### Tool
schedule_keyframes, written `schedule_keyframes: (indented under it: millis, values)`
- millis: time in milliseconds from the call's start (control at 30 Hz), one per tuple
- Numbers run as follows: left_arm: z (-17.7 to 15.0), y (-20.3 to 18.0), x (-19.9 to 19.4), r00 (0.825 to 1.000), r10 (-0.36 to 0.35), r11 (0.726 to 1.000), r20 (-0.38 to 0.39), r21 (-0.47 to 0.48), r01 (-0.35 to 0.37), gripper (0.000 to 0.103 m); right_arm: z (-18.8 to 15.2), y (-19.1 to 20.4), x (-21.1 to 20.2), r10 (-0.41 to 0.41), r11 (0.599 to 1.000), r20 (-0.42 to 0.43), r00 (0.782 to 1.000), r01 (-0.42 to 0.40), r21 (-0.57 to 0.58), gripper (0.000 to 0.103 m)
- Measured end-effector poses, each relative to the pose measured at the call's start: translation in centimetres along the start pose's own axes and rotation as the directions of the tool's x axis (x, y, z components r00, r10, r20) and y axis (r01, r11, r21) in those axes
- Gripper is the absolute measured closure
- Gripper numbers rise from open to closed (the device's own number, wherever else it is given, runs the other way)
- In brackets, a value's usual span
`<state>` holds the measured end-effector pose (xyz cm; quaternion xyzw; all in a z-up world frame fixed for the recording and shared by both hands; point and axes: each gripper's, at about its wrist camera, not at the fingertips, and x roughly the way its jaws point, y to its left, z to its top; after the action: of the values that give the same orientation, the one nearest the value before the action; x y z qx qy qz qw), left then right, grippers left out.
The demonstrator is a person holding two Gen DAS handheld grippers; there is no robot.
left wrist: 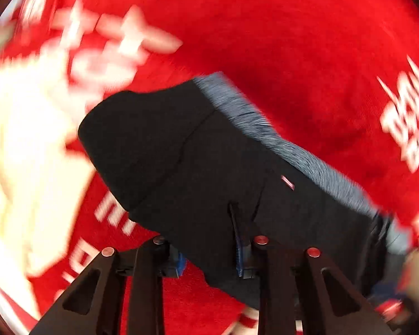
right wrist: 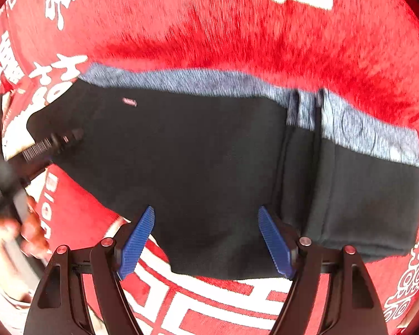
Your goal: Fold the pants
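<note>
While spread wide, right gripper over pants (hem).

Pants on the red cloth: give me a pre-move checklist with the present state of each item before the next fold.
1. Right gripper open: ok, blue pads spread wide over the near edge of the pants.
2. Left gripper has fabric: cannot tell; black cloth drapes over its fingers and hides the pads.
3. Pants already folded into a compact stack: ok, layers show at the right end.
4. Grey waistband lies along the far edge: ok.
5. Red cloth flat around the pants: ok where visible.
6. Left view sharp enough to judge: not ok, heavy motion blur.
</note>
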<state>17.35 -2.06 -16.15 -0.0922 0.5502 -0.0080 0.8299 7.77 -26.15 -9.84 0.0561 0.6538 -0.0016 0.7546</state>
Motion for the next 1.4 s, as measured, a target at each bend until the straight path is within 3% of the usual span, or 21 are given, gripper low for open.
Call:
schedule_keyframes:
  millis: [133,233,367,567,633,733,933,967,1000,1033,1067,1233,1400]
  values:
    - [-1.0,-3.4,-1.3,0.992,0.102,0.977,0.076,0.181,-0.114,0.076,3.3,-0.3,-1.2,0.068,0.997,-0.047,0.997,-0.067,0.025,0.023]
    - [-1.8,-4.4,-2.0,0.984,0.134,0.951,0.113,0.266,-0.16,0.076,6.8,0.8,-2.5,0.12,0.993,-0.066,0.991,-0.119,0.015,0.021]
    - [-2.0,-5.0,-2.7,0.98,0.14,0.935,0.138,0.308,-0.177,0.076,11.7,5.1,-3.4,0.16,0.98,-0.126,0.979,-0.172,-0.099,0.018]
    - [-2.6,-6.5,-3.7,0.972,0.15,0.91,0.182,0.358,-0.207,0.076,17.1,13.5,-1.6,0.176,0.948,-0.293,0.94,-0.241,-0.206,0.014]
    - [-2.8,-6.9,-4.1,0.969,0.149,0.904,0.198,0.37,-0.215,0.076,18.2,16.5,-0.5,0.132,0.936,-0.347,0.928,-0.233,-0.265,0.005]
    - [-3.2,-7.1,-4.5,0.966,0.152,0.897,0.211,0.382,-0.224,0.076,19.2,19.9,1.4,0.031,0.923,-0.373,0.927,-0.17,-0.345,0.005]
    - [-3.2,-7.8,-5.1,0.966,0.142,0.901,0.215,0.377,-0.216,0.076,19.1,22.9,5.3,-0.169,0.875,-0.425,0.889,-0.064,-0.48,0.005]
    - [-3.2,-7.8,-5.1,0.965,0.143,0.9,0.218,0.378,-0.218,0.076,18.9,23.0,6.0,-0.193,0.867,-0.435,0.88,-0.055,-0.496,0.007]
    - [-3.3,-8.0,-5.3,0.965,0.144,0.898,0.221,0.38,-0.221,0.076,18.8,22.8,6.7,-0.217,0.859,-0.444,0.869,-0.046,-0.51,0.026]
    - [-3.2,-8.0,-5.2,0.966,0.141,0.899,0.218,0.38,-0.217,0.076,18.6,22.2,7.2,-0.224,0.858,-0.454,0.862,-0.047,-0.512,0.064]
    - [-3.2,-8.0,-5.1,0.968,0.134,0.901,0.21,0.382,-0.208,0.076,18.6,21.3,7.5,-0.19,0.878,-0.479,0.857,-0.07,-0.474,0.071]
    - [-3.8,-9.6,-6.7,0.959,0.108,0.879,0.263,0.426,-0.215,0.076,19.1,17.8,4.6,-0.009,0.924,-0.408,0.913,-0.148,-0.353,0.079]
    - [-4.1,-11.6,-9.7,0.95,0.069,0.863,0.305,0.46,-0.21,0.076,18.9,14.5,-1.1,0.179,0.927,-0.298,0.938,-0.262,-0.268,0.085]
